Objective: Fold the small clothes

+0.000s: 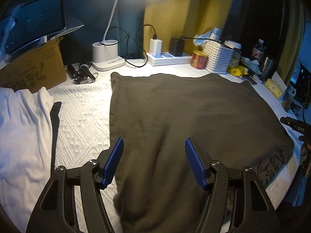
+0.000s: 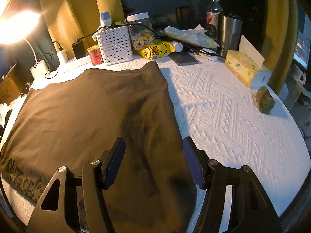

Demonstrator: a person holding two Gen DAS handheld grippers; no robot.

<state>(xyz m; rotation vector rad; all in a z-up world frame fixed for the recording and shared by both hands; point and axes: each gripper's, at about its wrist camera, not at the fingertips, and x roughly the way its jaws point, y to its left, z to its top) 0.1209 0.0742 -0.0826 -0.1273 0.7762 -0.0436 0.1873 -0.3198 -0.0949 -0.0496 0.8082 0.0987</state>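
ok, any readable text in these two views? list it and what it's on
"DAS": on the black device at the right edge of the left wrist view.
Print on the dark garment: stylised, can't read.
Cardboard box: printed characters, can't make out.
Screen: text lines too small.
Red can, water bottle labels: blurred.

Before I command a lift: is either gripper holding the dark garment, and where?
Nothing is held: left gripper and right gripper are open above the dark garment.

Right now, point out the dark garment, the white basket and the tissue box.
dark garment (image 1: 194, 112), left wrist view, middle of the cloth
white basket (image 2: 115, 46), right wrist view, front wall
tissue box (image 2: 243, 68), right wrist view, side face
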